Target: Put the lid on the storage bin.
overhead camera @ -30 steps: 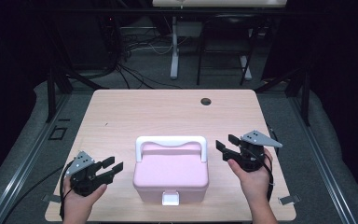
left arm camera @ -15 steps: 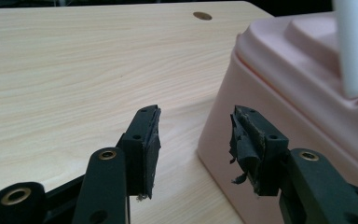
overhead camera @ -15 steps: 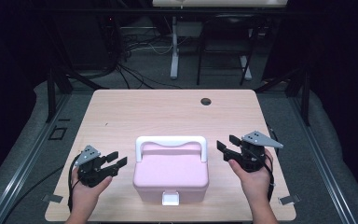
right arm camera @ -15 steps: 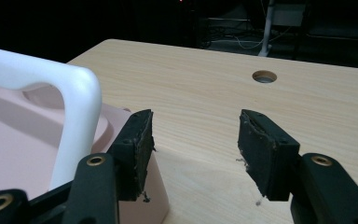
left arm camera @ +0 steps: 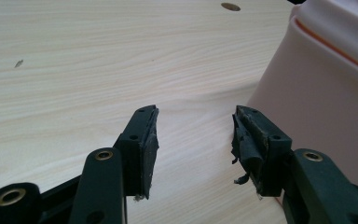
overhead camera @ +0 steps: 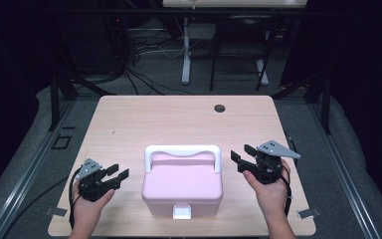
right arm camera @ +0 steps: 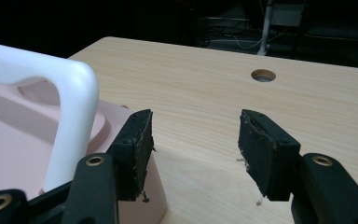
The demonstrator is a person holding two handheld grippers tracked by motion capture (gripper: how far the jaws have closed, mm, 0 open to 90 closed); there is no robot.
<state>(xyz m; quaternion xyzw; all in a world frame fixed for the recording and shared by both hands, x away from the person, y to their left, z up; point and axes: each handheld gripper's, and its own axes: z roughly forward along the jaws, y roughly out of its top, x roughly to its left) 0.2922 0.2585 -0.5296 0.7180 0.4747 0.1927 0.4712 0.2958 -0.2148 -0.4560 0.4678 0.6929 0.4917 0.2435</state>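
Note:
A pink lidded box (overhead camera: 181, 188) with a white handle (overhead camera: 182, 151) and a white front latch (overhead camera: 182, 212) sits near the table's front edge. My left gripper (overhead camera: 119, 172) hovers low over the table just left of the box, open, its jaws having just been opening with nothing between them. In the left gripper view the box wall (left arm camera: 317, 98) stands to the right of the left gripper (left arm camera: 195, 135). My right gripper (overhead camera: 242, 155) is held to the right of the box at handle height, open and empty. The right gripper view puts the handle (right arm camera: 70, 112) left of the right gripper (right arm camera: 195, 140).
The light wooden table (overhead camera: 179, 119) has a round cable hole (overhead camera: 220, 108) at the back right. Beyond the table lie dark floor, cables and the legs of stands. Bare tabletop stretches behind the box.
My left gripper has moved down and a little toward the box, and its jaws stand slightly wider. The right gripper and the box have stayed put.

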